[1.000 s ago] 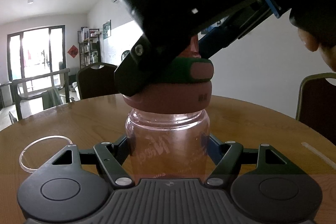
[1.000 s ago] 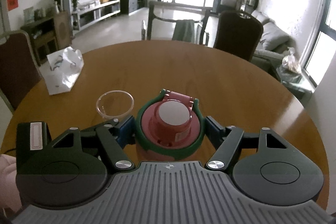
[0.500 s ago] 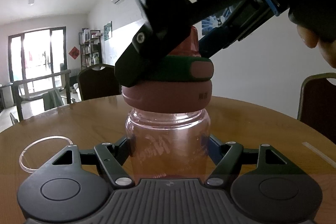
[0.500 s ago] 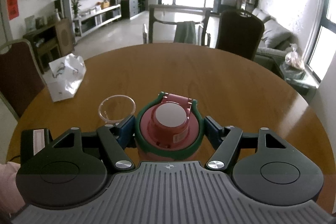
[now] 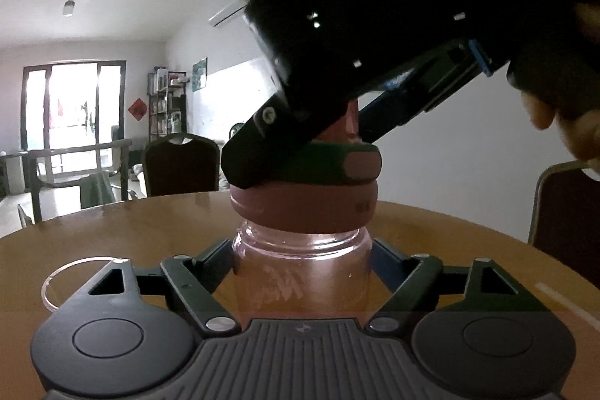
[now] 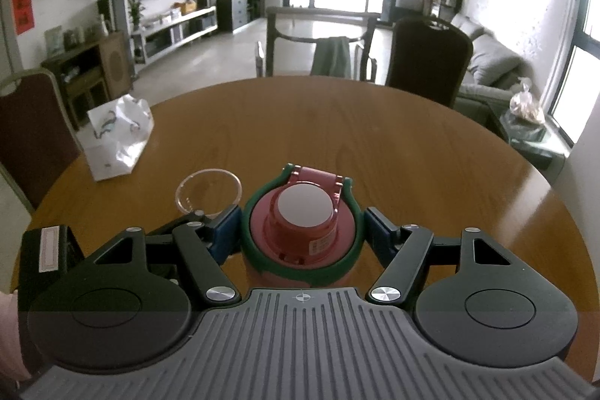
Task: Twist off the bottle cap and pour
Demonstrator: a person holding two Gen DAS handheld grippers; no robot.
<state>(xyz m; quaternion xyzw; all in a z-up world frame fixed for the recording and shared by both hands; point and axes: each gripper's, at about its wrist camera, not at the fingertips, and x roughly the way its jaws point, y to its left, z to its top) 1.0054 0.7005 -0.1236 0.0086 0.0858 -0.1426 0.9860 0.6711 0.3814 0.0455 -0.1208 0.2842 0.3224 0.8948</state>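
The bottle (image 5: 302,272) is clear and pinkish and stands upright on the round brown worktop (image 6: 375,137). Its cap (image 6: 300,235) is red with a green ring and a pale round top. The left tongs (image 5: 302,267) are clamped on the bottle's body. The right tongs (image 6: 300,231) come from above and are clamped on the cap. A clear cup (image 6: 208,192) stands just beside the bottle. A white bag (image 6: 120,134) sits near the worktop's edge. The far half of the worktop is bare.
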